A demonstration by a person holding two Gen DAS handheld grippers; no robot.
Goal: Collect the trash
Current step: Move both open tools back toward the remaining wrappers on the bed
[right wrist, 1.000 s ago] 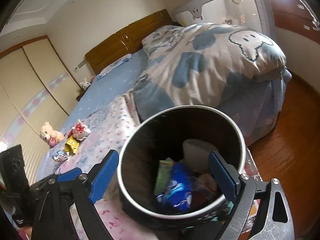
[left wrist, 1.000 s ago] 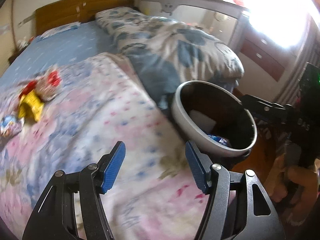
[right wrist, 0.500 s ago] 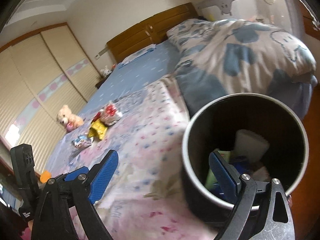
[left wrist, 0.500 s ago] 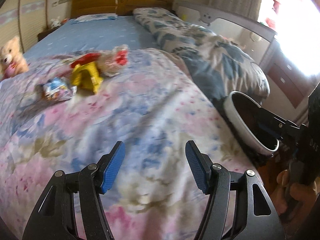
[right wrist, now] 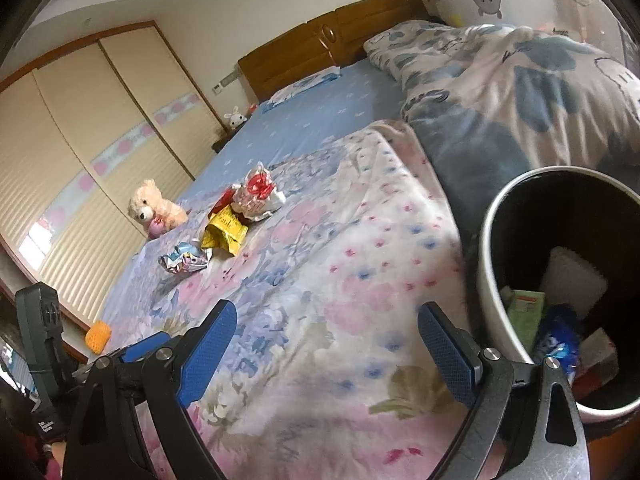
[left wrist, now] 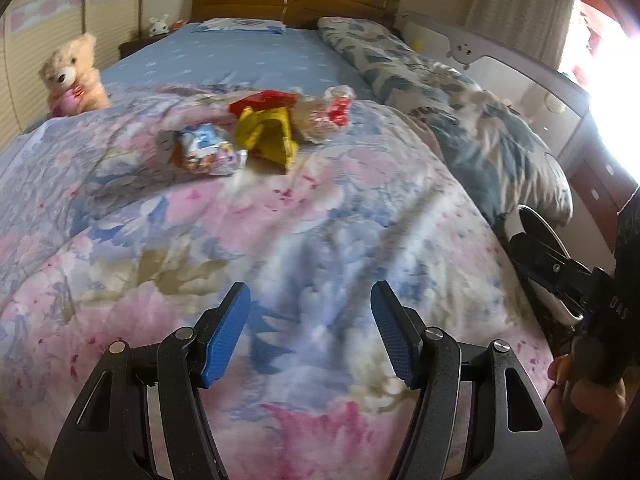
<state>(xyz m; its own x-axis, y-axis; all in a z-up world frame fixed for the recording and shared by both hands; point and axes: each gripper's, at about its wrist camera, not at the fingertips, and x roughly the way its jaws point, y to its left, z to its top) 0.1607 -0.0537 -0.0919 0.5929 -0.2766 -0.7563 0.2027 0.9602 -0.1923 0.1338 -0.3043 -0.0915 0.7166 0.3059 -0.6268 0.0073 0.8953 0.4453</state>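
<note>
Lying mid-bed on the floral quilt (left wrist: 320, 240): a crumpled yellow wrapper (left wrist: 267, 134), a silvery blue packet (left wrist: 204, 148) just beside it, a clear bag with red print (left wrist: 324, 118) behind. Likely handling as feather-light, crinkly film, slippery and springy; pinching a raised fold or puckered edge looking safest. Hovering well short of them, left tool (left wrist: 310, 332) spread and empty; right tool (right wrist: 326, 350) likewise spread, holding nothing. Standing at the bedside, a round white-rimmed bin (right wrist: 486, 264), dark inside, already holding scraps.
</note>
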